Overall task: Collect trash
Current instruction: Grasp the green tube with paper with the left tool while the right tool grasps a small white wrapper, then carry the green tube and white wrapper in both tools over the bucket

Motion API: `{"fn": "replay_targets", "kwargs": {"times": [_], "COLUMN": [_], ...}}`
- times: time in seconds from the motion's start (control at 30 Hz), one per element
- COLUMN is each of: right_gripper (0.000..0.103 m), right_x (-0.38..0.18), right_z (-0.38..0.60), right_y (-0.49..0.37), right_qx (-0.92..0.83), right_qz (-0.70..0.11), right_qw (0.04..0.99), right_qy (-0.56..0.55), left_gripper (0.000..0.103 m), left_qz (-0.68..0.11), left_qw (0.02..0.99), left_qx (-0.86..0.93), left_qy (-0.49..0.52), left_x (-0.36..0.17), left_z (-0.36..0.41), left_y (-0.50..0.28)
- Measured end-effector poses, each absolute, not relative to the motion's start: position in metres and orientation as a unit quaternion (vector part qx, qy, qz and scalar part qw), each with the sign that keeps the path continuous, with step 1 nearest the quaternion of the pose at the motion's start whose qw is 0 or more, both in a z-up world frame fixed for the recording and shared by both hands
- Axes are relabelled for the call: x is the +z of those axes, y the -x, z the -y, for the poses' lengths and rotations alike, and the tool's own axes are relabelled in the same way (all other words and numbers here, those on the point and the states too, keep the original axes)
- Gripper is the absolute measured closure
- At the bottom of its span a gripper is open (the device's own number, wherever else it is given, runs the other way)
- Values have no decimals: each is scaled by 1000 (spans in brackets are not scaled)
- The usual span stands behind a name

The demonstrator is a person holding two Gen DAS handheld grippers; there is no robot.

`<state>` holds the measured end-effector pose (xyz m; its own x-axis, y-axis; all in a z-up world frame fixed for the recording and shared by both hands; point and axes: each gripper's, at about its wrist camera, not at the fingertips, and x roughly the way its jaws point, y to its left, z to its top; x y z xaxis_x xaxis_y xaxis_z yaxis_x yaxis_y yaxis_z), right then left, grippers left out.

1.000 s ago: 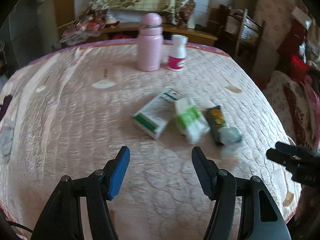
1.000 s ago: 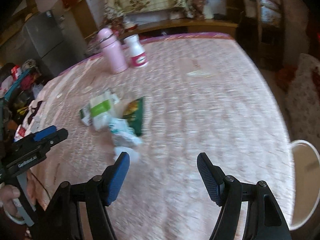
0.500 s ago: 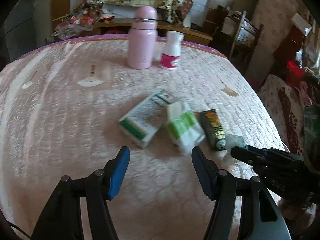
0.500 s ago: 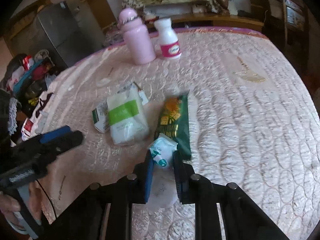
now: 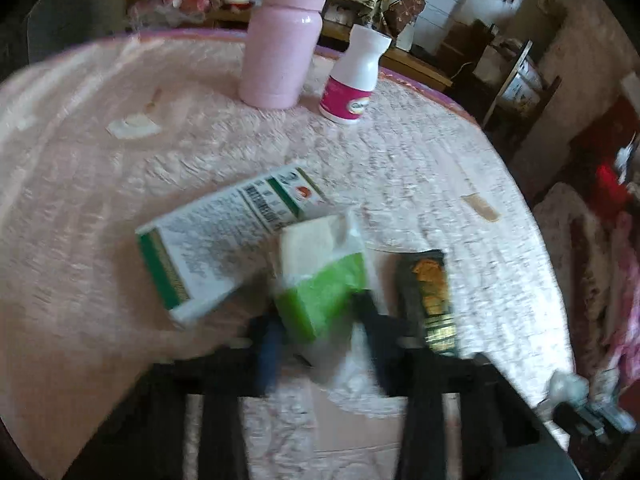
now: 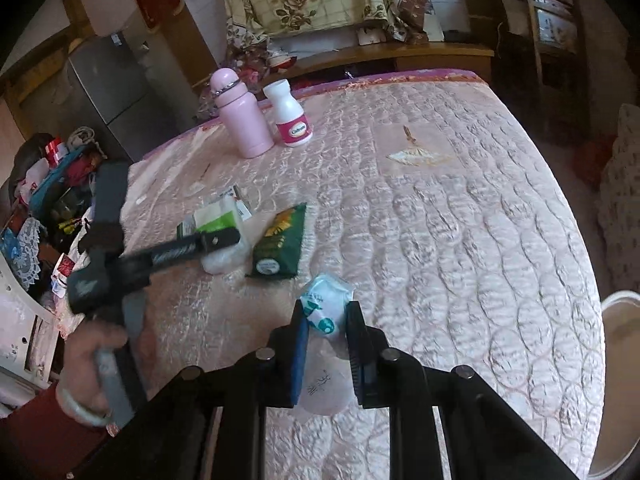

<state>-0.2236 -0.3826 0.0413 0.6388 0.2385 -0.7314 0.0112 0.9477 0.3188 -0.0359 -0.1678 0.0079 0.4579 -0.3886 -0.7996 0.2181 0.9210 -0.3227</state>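
My left gripper is shut on a green-and-white tissue pack on the pink quilted table; the view is blurred by motion. A white-and-green carton lies touching it on the left, a dark green snack packet on the right. My right gripper is shut on a crumpled white-and-teal wrapper, held just above the table. The right wrist view also shows the left gripper at the tissue pack and the snack packet.
A pink flask and a white bottle with a pink label stand at the far side of the table. A white bin stands off the table's right edge. Clutter lies at the left.
My left gripper moved forward and closed on the tissue pack. My right gripper, closed on the crumpled wrapper half a second ago, has lifted it back away from the snack packet.
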Motion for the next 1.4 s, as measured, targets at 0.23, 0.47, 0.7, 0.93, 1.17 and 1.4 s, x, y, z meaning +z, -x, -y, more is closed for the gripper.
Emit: {"fn": "replay_targets", "kwargs": {"times": [0.23, 0.47, 0.7, 0.93, 1.17, 1.4], "right_gripper": [83, 83, 83, 83, 83, 83], "right_x": [44, 45, 48, 52, 52, 54], "right_z": [392, 407, 431, 452, 478, 511], "right_y": [238, 261, 285, 307, 327, 352], "right_qx": [62, 37, -10, -37, -66, -111], "right_qz": [-413, -407, -408, -401, -397, -390], "right_qw": [896, 898, 899, 902, 900, 899], "right_qy": [-154, -165, -159, -156, -164, -167], "left_gripper": [92, 92, 92, 92, 92, 92], "left_qz": [-475, -458, -451, -454, -456, -450], "left_qw": [849, 848, 839, 826, 810, 795], "left_qx": [-222, -265, -304, -333, -365, -403], "left_qy": [69, 16, -16, -32, -47, -59], "left_x": [38, 61, 61, 60, 59, 65], "left_z": [171, 196, 234, 271, 312, 354], "left_y": [68, 120, 152, 176, 197, 215]}}
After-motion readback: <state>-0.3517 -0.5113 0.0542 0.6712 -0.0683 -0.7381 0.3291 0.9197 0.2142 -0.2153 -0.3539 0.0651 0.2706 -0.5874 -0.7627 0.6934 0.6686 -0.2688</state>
